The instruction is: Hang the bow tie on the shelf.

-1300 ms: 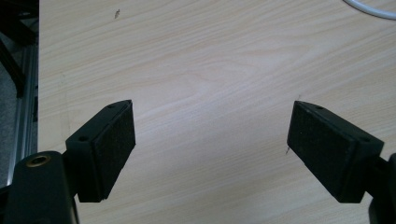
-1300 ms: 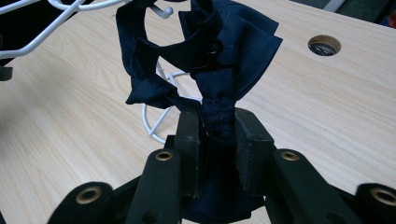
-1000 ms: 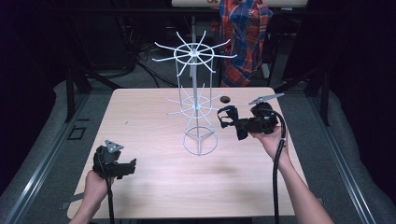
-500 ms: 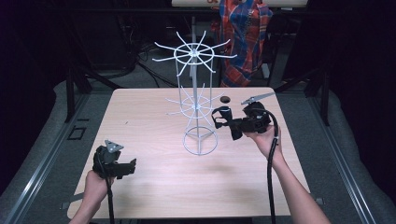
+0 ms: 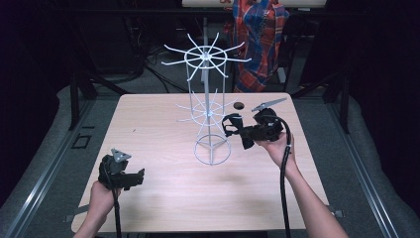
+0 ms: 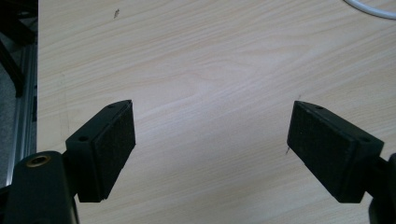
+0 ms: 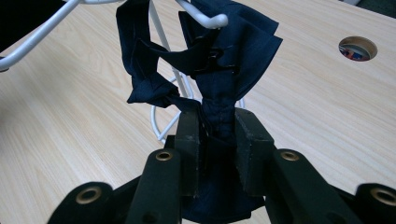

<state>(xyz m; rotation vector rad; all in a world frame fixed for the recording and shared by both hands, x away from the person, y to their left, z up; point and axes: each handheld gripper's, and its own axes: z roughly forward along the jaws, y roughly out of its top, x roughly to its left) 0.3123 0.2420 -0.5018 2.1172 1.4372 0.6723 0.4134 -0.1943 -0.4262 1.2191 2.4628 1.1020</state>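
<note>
Cloth (image 7: 219, 60), dark navy with a loop or strap at one side, is clamped at its lower end between the jaws of my right gripper (image 7: 218, 135). In the right gripper view its upper folds lie against a white prong (image 7: 201, 14) of the wire rack (image 5: 208, 106); whether the loop is already over the prong I cannot tell. In the high view the cloth sits at 3 o'clock of the rack's stem, level with the lower ring of prongs, above the table (image 5: 148, 129).

Progress, as I judge it: the cloth is picked up and brought to the rack. Remaining: seat it on a prong, release it, withdraw.

Right jaws: closed tight on the cloth, pads pressing the fabric from both sides.

Left gripper (image 6: 210, 144): jaws spread wide, nothing between the pads, bare tabletop beyond them. In the high view it rests near the table's 7 o'clock corner, well apart from the rack.

A round hole (image 5: 239, 105) lies in the table at 1 o'clock of the rack's base.
</note>
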